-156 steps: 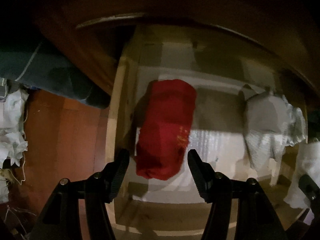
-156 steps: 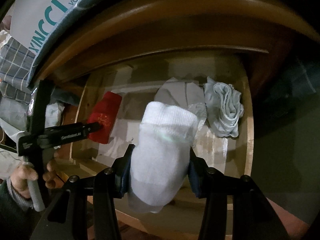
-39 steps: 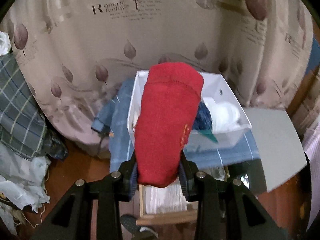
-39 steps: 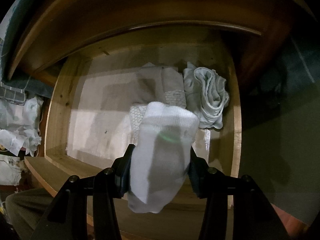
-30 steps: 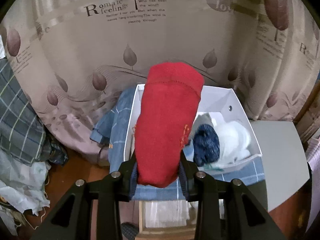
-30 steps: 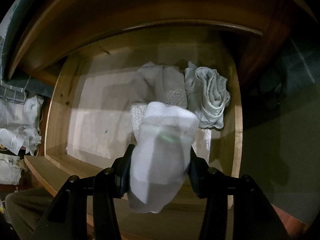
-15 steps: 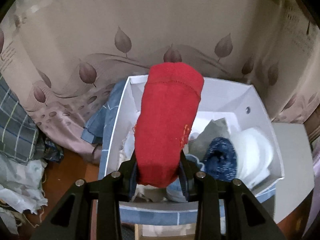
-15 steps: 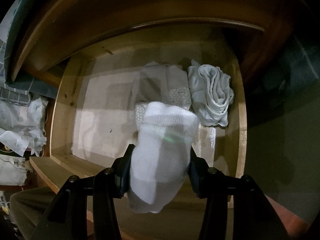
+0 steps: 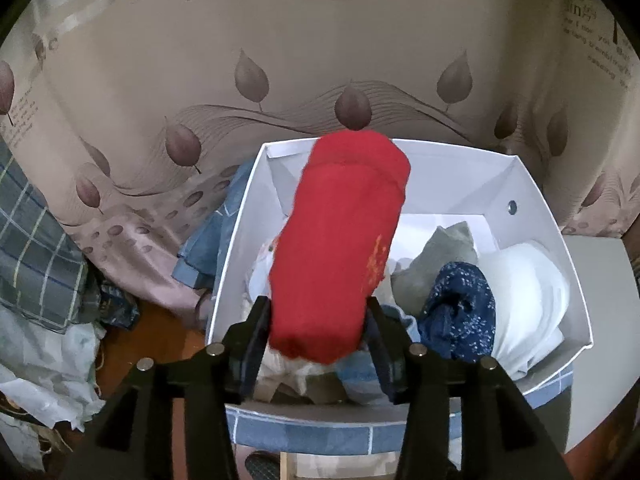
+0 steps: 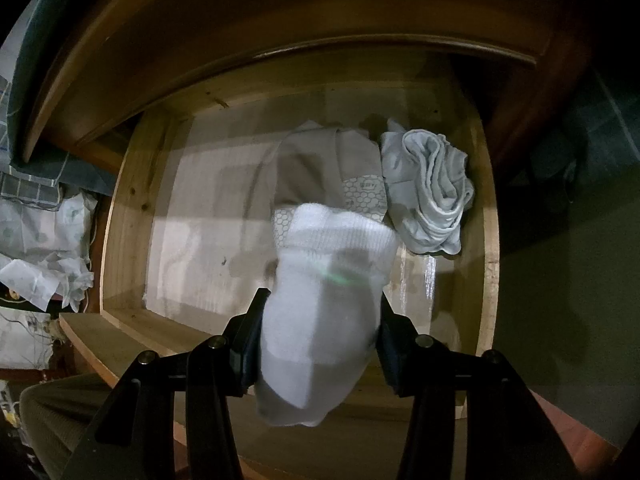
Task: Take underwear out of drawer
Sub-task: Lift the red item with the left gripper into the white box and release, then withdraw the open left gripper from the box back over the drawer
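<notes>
My left gripper (image 9: 318,320) is shut on a rolled red garment (image 9: 340,240) and holds it over a white box (image 9: 240,240) that holds a dark blue speckled piece (image 9: 460,312), a white piece (image 9: 528,292) and a grey piece (image 9: 436,260). My right gripper (image 10: 318,320) is shut on a rolled white garment (image 10: 324,300) above the open wooden drawer (image 10: 120,208). In the drawer lie a beige folded piece (image 10: 320,168) and a pale grey rolled piece (image 10: 428,192).
A leaf-patterned curtain (image 9: 240,80) hangs behind the white box, which sits on blue checked cloth (image 9: 320,432). Plaid fabric (image 9: 32,248) and crumpled white cloth (image 9: 48,368) lie at left. The dark cabinet top (image 10: 280,20) overhangs the drawer. Crumpled white cloth (image 10: 40,248) lies left of the drawer.
My left gripper took the red garment from the drawer and carried it over the white box, coming closer and lower. My right gripper holds the white garment almost still above the drawer.
</notes>
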